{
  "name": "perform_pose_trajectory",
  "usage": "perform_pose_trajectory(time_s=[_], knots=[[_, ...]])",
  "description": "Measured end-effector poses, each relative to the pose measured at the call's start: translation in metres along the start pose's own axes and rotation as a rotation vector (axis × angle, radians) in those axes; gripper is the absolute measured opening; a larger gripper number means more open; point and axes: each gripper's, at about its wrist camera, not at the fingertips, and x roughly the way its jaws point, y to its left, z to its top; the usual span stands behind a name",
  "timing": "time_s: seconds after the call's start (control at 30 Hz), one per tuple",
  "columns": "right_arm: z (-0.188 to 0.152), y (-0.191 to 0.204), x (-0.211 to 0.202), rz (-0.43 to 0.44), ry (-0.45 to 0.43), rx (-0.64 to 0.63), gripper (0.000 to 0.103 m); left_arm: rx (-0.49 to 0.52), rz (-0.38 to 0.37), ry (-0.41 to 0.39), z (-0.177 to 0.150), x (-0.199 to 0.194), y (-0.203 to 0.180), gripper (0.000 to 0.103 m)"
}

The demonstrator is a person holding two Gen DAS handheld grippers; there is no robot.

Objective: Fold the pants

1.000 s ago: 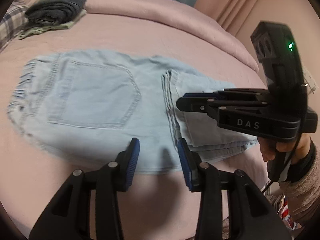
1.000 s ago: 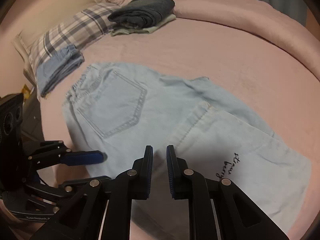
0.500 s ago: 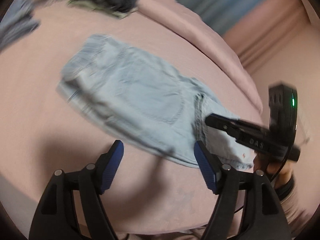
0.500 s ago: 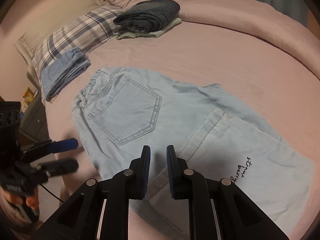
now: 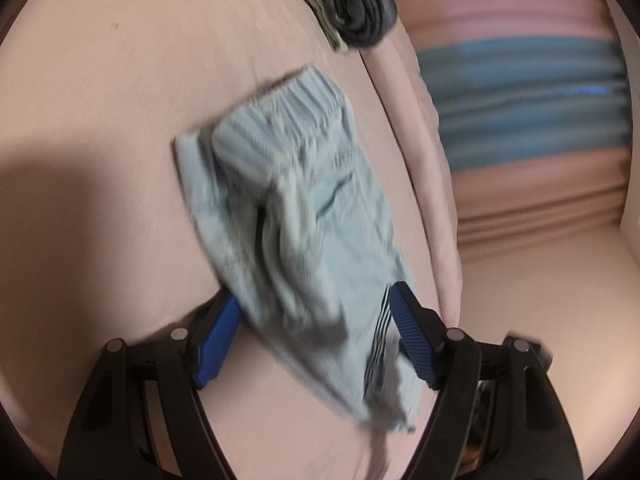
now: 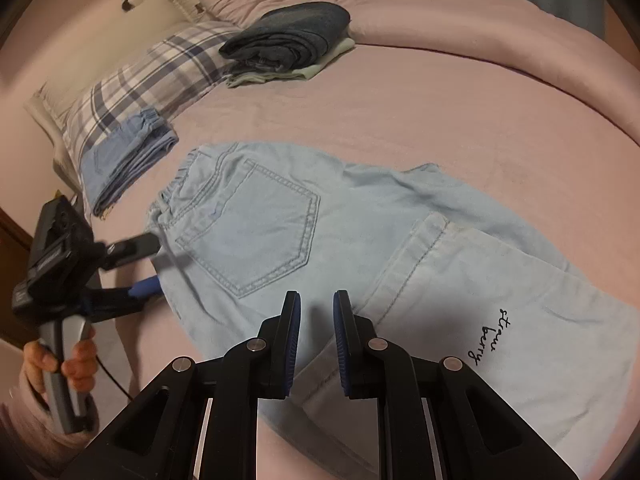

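Waistband end of pants (image 6: pixel 280 216) nearest left gripper (image 6: pixel 146 268), spread wide around it; right gripper (image 6: pixel 316 340), narrowly parted, over mid-leg fold.

Light blue denim pants (image 6: pixel 360 248) lie half-folded, back pocket up, on pink bedding

Light-blue pants (image 6: pixel 360 248) lay on the pink bed (image 6: pixel 460 112), back pocket up, the legs folded over at right. The right gripper (image 6: pixel 316 340) hovered above them, jaws slightly apart. At left, the left gripper (image 6: pixel 148 264) straddled the waistband edge, gaping. Far off sat a plaid pillow (image 6: pixel 160 68) and dark folded clothes (image 6: pixel 288 36).
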Motion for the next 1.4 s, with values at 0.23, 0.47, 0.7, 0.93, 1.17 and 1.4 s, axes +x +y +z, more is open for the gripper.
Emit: perform_pose_trajectory(time_s=[0.23,0.47,0.7,0.93,1.17,1.4], knots=[[0.014,-0.008,0.014,-0.026,0.001,0.031,0.016,-0.030,0.013,-0.073,0.023,0.006,-0.008,0.059],[0.049,-0.033,0.055,-0.134,0.049,0.087,0.016,0.067,0.058,-0.055,0.025,0.009,-0.008,0.023],[0.047,-0.033,0.060,-0.124,0.115,0.107,0.016,0.277,0.096,-0.081,0.019,0.002,-0.045,0.022],[-0.004,0.013,0.033,-0.050,0.165,0.010,0.016,0.389,0.133,-0.094,0.009,-0.002,-0.063,0.022],[-0.013,0.020,0.026,-0.015,0.158,0.015,0.016,0.448,0.151,-0.096,0.004,0.002,-0.080,0.022],[-0.044,0.017,0.023,0.045,0.195,0.008,0.016,0.565,0.143,-0.080,-0.014,0.007,-0.111,0.022]])
